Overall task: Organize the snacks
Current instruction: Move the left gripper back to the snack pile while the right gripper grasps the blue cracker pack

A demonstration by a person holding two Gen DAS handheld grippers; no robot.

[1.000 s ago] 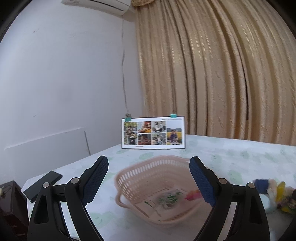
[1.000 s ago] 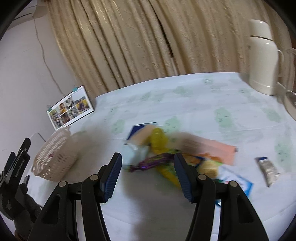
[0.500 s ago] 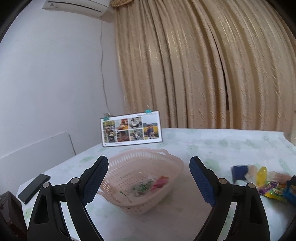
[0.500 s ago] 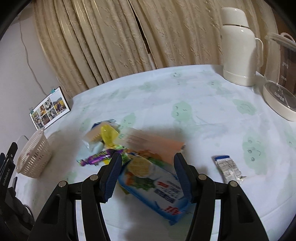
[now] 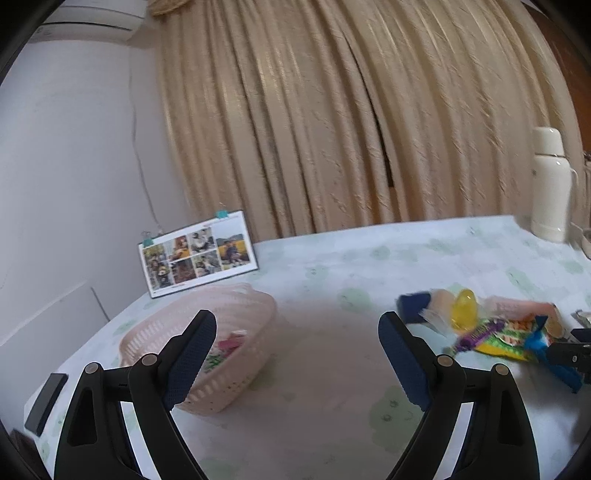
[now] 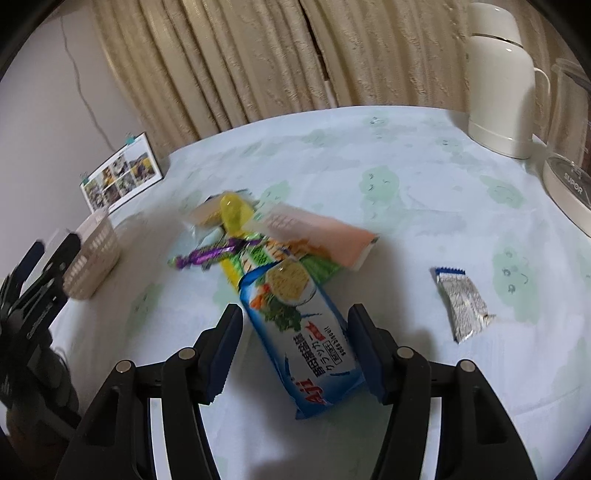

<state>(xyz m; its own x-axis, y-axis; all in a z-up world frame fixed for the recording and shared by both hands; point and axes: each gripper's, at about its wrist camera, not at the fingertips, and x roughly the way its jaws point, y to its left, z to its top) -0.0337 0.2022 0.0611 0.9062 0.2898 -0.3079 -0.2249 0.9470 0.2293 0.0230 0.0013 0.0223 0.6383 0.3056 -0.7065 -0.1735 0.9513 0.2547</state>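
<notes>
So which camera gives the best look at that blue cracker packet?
The right wrist view: the blue cracker packet lies full length between the open right gripper, its print readable. The left wrist view catches only a blurred blue corner at the pile's far edge.

A beige pleated curtain hangs behind the tabletop, which has a pale cloth with green print. The wall at left is white, with an air conditioner high up.
</notes>
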